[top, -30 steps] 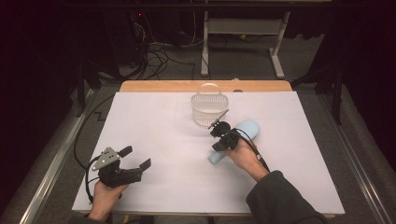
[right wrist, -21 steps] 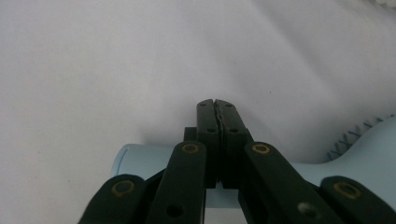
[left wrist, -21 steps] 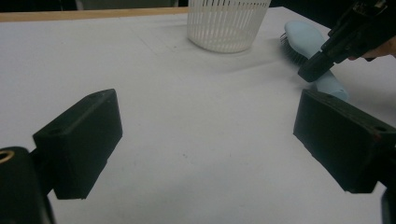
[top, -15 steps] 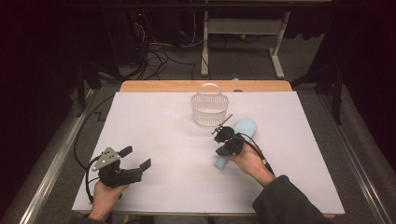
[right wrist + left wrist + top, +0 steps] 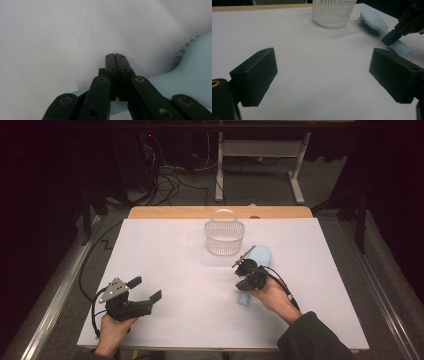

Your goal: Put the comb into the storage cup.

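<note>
Directly beneath the right gripper (image 5: 248, 272), a pale blue plastic hairbrush (image 5: 260, 257) is lying on the white paper-covered table (image 5: 165, 255), with the gripper's jaws pressed fully together and nothing between them. Seen in the right gripper view, the closed jaw tips (image 5: 116, 60) are hovering over the neck of the hairbrush (image 5: 190, 72), where the handle is widening into the head; whether they are touching the plastic cannot be told.

Step in hand, as judged: the right gripper is lining up over the brush handle ahead of a pick. No grasp is in place yet. The next move is calling for the jaws to spread wider than the handle, settle astride it across its narrow part, then close on it.

Orientation of the hairbrush:
- The long axis is running diagonally, from the handle end just under the right hand (image 5: 270, 295) up to the head lying beyond the jaw tips.
- The head is pointing toward the white slotted plastic basket (image 5: 224, 236), which is standing just past the right gripper and close to the head but apart from it.
- In the left gripper view, the bristles (image 5: 365, 25) are facing sideways and down toward the table, so the brush (image 5: 374, 21) is resting partly on its bristle side.

Well apart from the brush, the left gripper (image 5: 145, 292) is being held low over bare table with its jaws spread wide and empty, pointing toward the basket (image 5: 333, 12).
</note>
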The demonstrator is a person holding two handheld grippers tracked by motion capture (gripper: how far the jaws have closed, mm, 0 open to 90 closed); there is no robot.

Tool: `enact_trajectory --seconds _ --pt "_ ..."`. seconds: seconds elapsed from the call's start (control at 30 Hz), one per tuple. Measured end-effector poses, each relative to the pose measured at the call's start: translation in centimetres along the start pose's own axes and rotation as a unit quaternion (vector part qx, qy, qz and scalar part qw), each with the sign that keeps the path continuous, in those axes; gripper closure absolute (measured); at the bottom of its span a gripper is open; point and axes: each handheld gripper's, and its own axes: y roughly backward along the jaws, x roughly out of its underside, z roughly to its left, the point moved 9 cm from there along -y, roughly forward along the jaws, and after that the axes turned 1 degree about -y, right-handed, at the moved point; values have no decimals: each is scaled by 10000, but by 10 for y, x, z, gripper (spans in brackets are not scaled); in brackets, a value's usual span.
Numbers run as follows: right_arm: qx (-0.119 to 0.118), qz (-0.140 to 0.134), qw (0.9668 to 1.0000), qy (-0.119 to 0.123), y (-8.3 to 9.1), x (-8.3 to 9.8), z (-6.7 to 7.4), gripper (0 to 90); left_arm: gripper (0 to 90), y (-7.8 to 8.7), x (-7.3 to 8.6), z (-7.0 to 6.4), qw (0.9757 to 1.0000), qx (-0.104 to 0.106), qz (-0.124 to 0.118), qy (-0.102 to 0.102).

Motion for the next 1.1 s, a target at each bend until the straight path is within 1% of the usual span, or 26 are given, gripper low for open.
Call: enact_trajectory --seconds 0.1,0.17,0.2,0.27,0.33,0.4,0.6,0.63,0.7,0.77,0.83,0.9,1.07,1.1 --pt "0 -8 10000 7 1 3 -2 899 70 0 0 0 10000 -4 2 2" --pt "8 18 10000 -52 2 6 -2 899 70 0 0 0 10000 -4 2 1" --pt "10 -12 10000 -13 2 7 -4 899 70 0 0 0 10000 -4 0 2" --pt "32 -1 10000 -81 4 9 -4 899 70 0 0 0 10000 -5 5 3" --pt "52 -7 10000 -47 5 11 -7 899 70 0 0 0 10000 1 3 8" --pt "58 7 9999 -112 6 14 -8 899 70 0 0 0 10000 2 -1 22" --pt "108 18 9999 -133 9 20 -15 899 70 -1 1 0 10000 -6 13 26" --pt "121 29 9998 -179 9 20 -15 899 70 -1 1 0 10000 -4 13 29" --pt "139 14 9998 -140 10 22 -17 899 70 -1 1 0 10000 -6 17 27" --pt "158 51 9996 -234 11 24 -18 898 70 -1 1 1 10000 -6 20 25" --pt "181 15 9997 -152 12 25 -22 898 70 -1 1 1 10000 -8 20 27" --pt "189 36 9995 -270 12 27 -24 897 70 -1 1 1 10000 -6 21 30" --pt "271 28 9993 -244 13 30 -31 896 70 -1 1 1 10000 -9 24 34" --pt "285 49 9991 -299 14 31 -31 896 70 -1 1 1 10000 -8 25 34"
